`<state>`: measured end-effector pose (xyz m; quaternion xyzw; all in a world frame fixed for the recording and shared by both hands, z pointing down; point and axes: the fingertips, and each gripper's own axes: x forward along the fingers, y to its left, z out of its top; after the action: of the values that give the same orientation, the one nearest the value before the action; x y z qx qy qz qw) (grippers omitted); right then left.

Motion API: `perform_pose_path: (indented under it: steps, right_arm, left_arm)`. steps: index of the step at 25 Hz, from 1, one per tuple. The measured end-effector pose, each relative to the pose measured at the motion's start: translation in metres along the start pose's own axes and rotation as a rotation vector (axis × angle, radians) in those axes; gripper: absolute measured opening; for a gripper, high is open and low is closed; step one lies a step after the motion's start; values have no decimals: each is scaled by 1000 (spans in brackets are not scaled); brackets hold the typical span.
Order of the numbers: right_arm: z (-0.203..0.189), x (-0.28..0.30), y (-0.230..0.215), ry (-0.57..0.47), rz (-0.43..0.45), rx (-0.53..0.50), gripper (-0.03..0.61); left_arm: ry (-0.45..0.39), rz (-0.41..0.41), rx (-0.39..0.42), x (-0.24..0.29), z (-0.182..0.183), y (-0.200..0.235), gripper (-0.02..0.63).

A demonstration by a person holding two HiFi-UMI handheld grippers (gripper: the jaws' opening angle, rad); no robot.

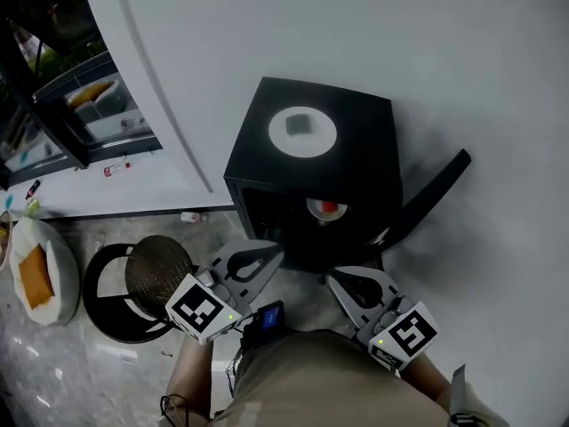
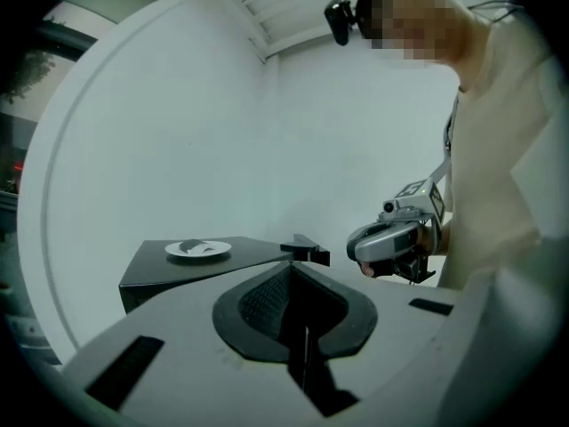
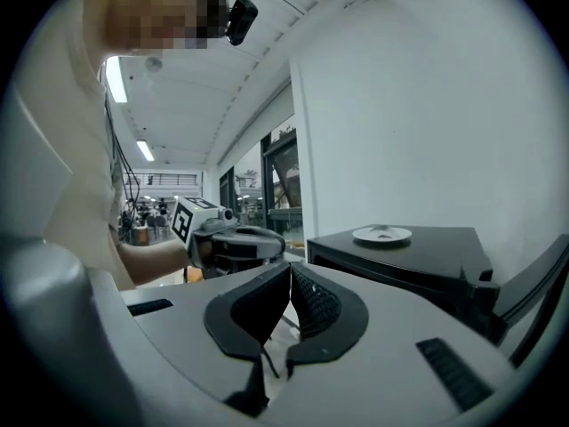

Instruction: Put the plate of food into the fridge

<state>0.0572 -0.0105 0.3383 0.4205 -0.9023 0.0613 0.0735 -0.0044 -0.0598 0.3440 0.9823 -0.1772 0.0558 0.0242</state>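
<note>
The black fridge [image 1: 356,163] stands at frame centre, its door [image 1: 436,192] swung open toward the right. The plate [image 1: 277,133] with its food [image 1: 300,124] rests on the fridge's top, not yet inside. The left tongs [image 1: 269,254] and right tongs [image 1: 338,279], low in the frame before the opening, are both pressed together and empty. In judgement, one pair should be spread, the plate rim pinched firmly, and the plate kept level while it is brought down into the opening.

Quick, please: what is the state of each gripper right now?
Left gripper: closed, holding nothing.
Right gripper: closed, holding nothing.
</note>
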Motion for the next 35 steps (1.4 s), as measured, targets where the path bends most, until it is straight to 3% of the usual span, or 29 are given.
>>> perform_pose_path:
  steps: [3,9,17,21,35]
  right_arm:
    - [-1,14,-5,14,-55,5,21]
    - [-2,39,-5,25,-137,32,21]
    - [-9,49,-24,51,-154,53,21]
    - [-12,45,-37,56,-128,58,21]
    - [-18,33,-73,43,-46,128,21]
  left_arm:
    - [41,-73,30,4,-4,12,11]
    - [22,-166,49,11,3,38,12]
    - [2,-56,78,33,23,92,11]
    - [45,-14,195,53,30,111,12]
    - [283,-1,380,117,21,138,12]
